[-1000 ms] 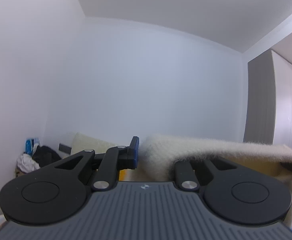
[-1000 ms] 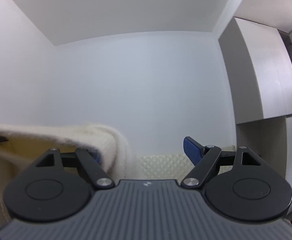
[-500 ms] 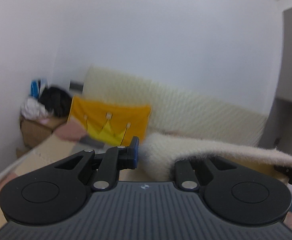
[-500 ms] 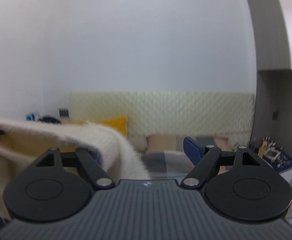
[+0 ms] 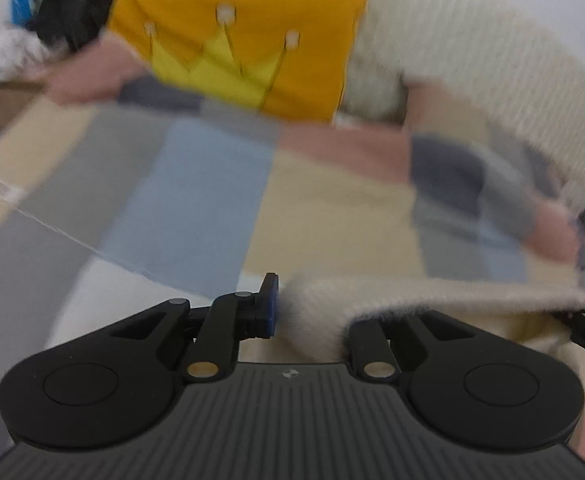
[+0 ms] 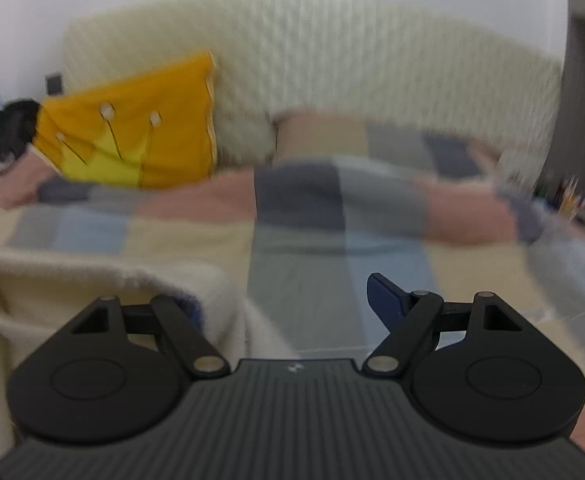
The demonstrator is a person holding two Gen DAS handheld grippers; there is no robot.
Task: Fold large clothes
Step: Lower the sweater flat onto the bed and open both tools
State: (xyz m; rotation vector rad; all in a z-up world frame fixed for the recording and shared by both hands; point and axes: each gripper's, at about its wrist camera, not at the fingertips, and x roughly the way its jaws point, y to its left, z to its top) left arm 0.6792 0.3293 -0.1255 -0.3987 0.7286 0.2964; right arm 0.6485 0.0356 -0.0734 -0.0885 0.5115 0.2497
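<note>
A cream fuzzy garment [image 5: 432, 300] is stretched between my two grippers above a bed. In the left wrist view its edge is bunched against the left gripper [image 5: 312, 316], covering the right finger; the blue-padded left finger [image 5: 270, 304] presses against it. In the right wrist view the garment [image 6: 104, 280] drapes over the left finger of the right gripper [image 6: 288, 300]. The blue right fingertip [image 6: 384, 296] stands far apart from the cloth, so the jaws look wide. Both views are motion-blurred.
A patchwork bedspread [image 5: 212, 184] of blue, grey, beige and pink squares lies below. A yellow crown pillow [image 5: 244, 44] leans on the cream quilted headboard [image 6: 332, 48]. Dark and white clothes [image 5: 48, 20] are piled at far left. A shelf with small items [image 6: 572, 196] stands right.
Both cameras have tilted down from the wall and ceiling to the bed. The garment stays stretched between the grippers and has come lower, toward the bedspread.
</note>
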